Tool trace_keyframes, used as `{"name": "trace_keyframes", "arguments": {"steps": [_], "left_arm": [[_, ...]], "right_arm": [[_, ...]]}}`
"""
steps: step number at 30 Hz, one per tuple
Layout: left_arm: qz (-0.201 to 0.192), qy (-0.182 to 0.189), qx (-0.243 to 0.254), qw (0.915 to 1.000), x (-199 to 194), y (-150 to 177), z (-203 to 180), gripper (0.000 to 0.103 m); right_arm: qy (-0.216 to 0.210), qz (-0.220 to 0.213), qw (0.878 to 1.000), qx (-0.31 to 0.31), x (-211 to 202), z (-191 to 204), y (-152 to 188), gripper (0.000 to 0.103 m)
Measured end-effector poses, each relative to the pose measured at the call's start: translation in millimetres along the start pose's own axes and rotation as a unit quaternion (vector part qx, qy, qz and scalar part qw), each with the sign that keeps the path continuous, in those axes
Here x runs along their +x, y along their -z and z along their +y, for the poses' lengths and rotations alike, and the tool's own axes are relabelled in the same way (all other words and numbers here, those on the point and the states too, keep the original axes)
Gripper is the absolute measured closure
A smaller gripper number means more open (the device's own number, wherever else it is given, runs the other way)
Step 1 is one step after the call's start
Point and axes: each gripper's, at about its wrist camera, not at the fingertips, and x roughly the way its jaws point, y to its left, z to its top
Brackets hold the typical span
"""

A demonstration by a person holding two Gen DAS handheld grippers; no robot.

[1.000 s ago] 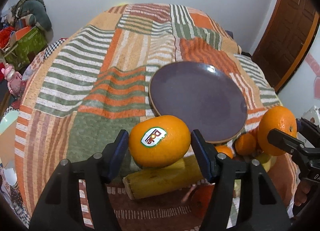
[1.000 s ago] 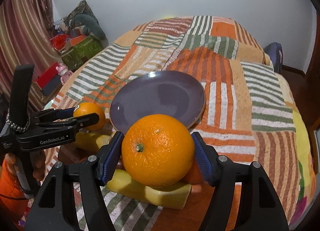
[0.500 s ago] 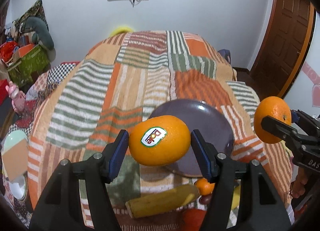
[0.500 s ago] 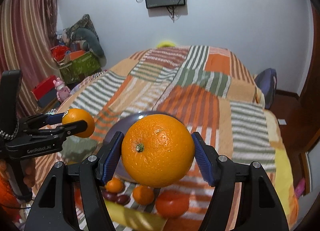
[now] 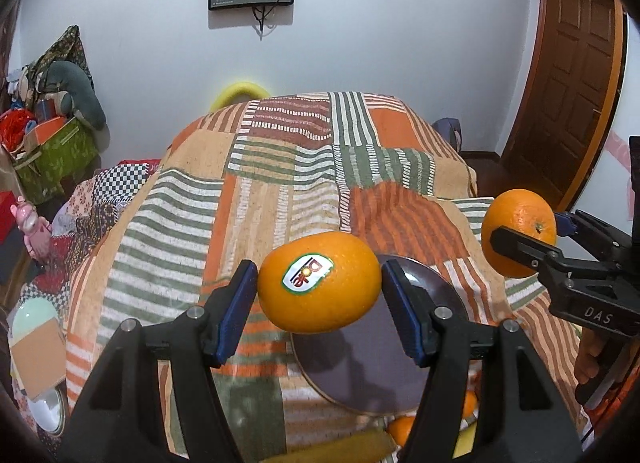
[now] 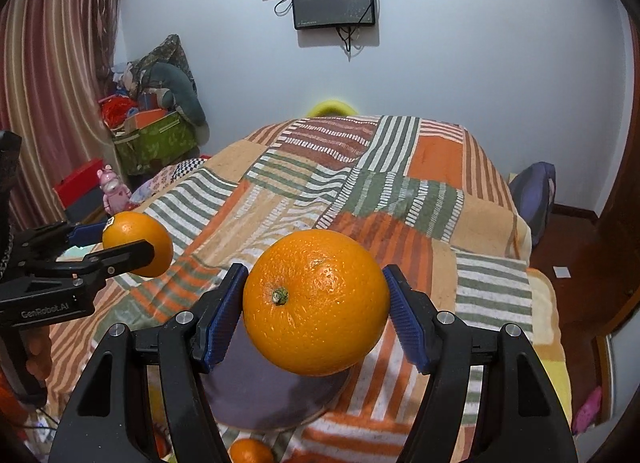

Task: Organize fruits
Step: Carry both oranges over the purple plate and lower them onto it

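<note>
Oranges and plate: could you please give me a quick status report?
Left tool shut on stickered orange. Right tool shut on plain orange. Both held above the plate, which is bare. Nothing in the way.

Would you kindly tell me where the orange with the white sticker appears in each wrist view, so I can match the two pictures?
Left wrist view: the round orange with the white sticker sits at centre, held in the left claw.
Right wrist view: the same orange is at the left edge, held in that claw.
Shared landmark: the dark purple round plate lies on the bed below the fruit.
</note>
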Motion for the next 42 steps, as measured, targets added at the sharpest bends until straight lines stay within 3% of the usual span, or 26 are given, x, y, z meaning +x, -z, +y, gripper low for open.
{"name": "trace_keyframes", "arguments": {"steps": [10,24,31,36,42], "left_arm": [[0.031,0.004,-0.004,0.9995,48,-18,9,0.039],[0.099,0.034,0.029,0.9941,109,1,5,0.039],[0.134,0.075,0.032,0.9876,130,6,6,0.039],[0.132,0.069,0.055,0.9872,133,6,-2,0.039],[0.143,0.080,0.049,0.9853,135,5,-1,0.039]], "right_arm": [[0.005,0.027,0.999,-0.018,36,-4,-5,0.038],[-0.044,0.138,0.988,-0.060,110,2,14,0.038],[-0.059,0.158,0.983,-0.069,122,3,20,0.038],[-0.065,0.159,0.983,-0.068,125,0,19,0.038],[-0.072,0.163,0.982,-0.058,125,-3,20,0.037]]}}
